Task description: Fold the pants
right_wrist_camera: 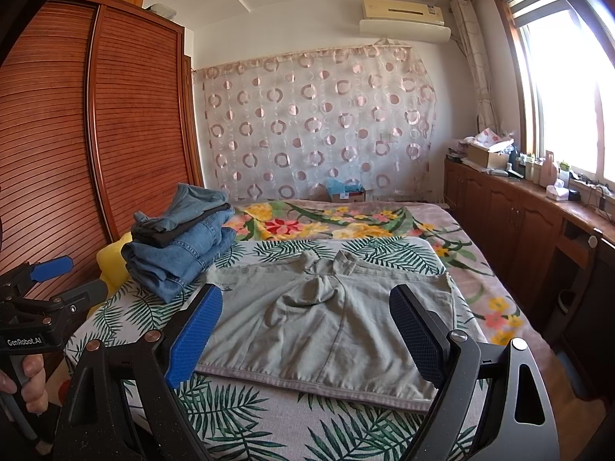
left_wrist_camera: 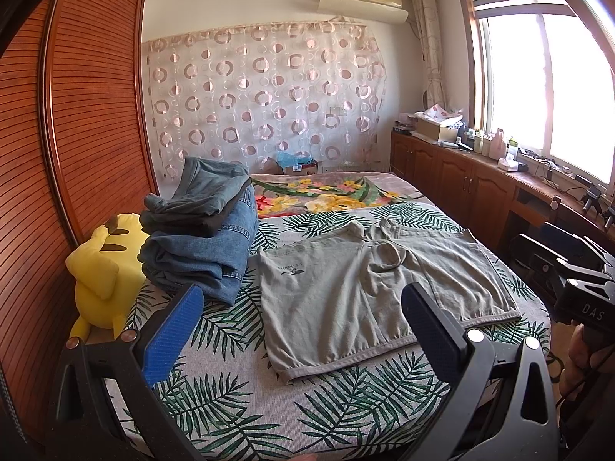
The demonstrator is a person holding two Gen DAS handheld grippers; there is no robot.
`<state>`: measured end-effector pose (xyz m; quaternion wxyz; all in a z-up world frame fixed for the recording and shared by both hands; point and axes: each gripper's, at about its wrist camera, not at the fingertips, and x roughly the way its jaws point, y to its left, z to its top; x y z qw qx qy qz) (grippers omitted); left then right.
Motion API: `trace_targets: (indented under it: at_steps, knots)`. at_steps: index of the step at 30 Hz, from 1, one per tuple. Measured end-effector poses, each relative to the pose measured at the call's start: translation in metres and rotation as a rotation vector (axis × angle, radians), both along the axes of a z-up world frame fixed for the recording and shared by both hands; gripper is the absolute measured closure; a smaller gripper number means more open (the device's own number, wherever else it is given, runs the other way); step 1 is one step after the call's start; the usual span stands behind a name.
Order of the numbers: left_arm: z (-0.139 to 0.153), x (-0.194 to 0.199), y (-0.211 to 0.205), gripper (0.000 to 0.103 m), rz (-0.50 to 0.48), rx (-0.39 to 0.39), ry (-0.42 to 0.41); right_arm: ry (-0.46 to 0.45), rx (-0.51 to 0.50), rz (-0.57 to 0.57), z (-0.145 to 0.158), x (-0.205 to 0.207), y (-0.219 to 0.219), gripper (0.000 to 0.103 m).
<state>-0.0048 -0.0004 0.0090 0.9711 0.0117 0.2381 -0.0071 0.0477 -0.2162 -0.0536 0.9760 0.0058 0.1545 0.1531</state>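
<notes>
A pair of grey-green shorts [left_wrist_camera: 357, 288] lies spread flat on the leaf-print cloth of the bed [left_wrist_camera: 238, 403], waistband toward me, legs away. It also shows in the right wrist view [right_wrist_camera: 319, 326]. My left gripper [left_wrist_camera: 303, 319] is open and empty, held above the near left part of the shorts. My right gripper [right_wrist_camera: 307, 326] is open and empty, held above the waistband side. The right gripper also shows at the right edge of the left wrist view [left_wrist_camera: 569, 269]. The left gripper shows at the left edge of the right wrist view [right_wrist_camera: 54, 280].
A stack of folded jeans [left_wrist_camera: 203, 238] sits left of the shorts beside a yellow plush toy [left_wrist_camera: 103, 269]. A wooden wardrobe [left_wrist_camera: 77, 115] stands on the left. Low cabinets [left_wrist_camera: 461, 176] with clutter run under the window on the right. A floral blanket [left_wrist_camera: 330, 192] covers the far bed.
</notes>
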Motion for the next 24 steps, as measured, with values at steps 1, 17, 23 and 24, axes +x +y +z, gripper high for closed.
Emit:
trace_targets:
  at_steps: [1,17,23,24]
  knots:
    - [-0.0002,0.0000,0.0000,0.000,-0.001,0.000,0.000,0.000,0.000,0.000,0.0001,0.0000,0.0001,0.013]
    - [0.0007,-0.0010,-0.0003,0.000,-0.001,0.001,-0.001,-0.007,0.003,-0.004,0.0020,-0.0004,0.0013,0.013]
    - [-0.0004,-0.0006,-0.0002,0.000,0.000,0.001,-0.002,-0.007,0.003,-0.003,0.0017,-0.0003,0.0011,0.013]
    - [0.0000,-0.0009,-0.0004,0.000,-0.001,0.001,-0.002,-0.007,0.003,-0.002,0.0016,-0.0009,0.0008,0.013]
